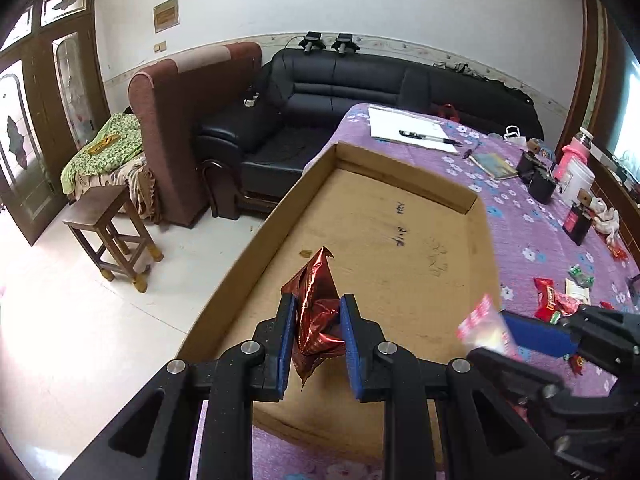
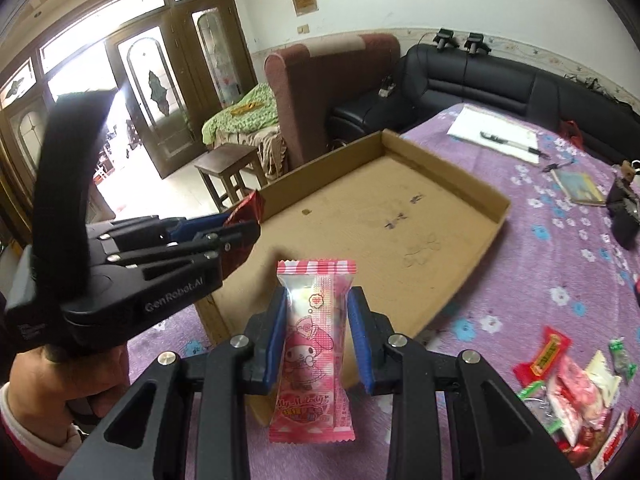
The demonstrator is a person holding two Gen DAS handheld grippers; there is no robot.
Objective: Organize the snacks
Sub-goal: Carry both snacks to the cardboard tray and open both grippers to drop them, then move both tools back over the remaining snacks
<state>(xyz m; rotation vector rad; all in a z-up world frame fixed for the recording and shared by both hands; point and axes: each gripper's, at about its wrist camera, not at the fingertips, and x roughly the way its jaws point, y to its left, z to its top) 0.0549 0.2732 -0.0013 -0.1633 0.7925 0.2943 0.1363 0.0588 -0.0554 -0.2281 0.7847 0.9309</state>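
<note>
My left gripper (image 1: 318, 312) is shut on a crumpled dark red foil snack (image 1: 316, 312), held over the near left part of a shallow cardboard tray (image 1: 400, 240). In the right wrist view the left gripper (image 2: 240, 224) reaches in from the left with the red foil snack (image 2: 248, 210) at its tips. My right gripper (image 2: 318, 312) is shut on a pink-and-white My Melody packet (image 2: 314, 344), upright, above the tray's (image 2: 380, 216) near edge. The right gripper (image 1: 520, 332) enters the left wrist view from the right with the blurred pink packet (image 1: 486, 328).
A pile of loose snacks (image 2: 576, 392) lies on the purple flowered tablecloth (image 2: 560, 260) right of the tray, also the snacks (image 1: 556, 296). Paper and a pen (image 1: 424, 136), a booklet (image 1: 496, 165), dark boxes (image 1: 540, 184) and a white tub (image 1: 576, 180) stand farther back. A stool (image 1: 108, 232) and sofas stand beyond the table.
</note>
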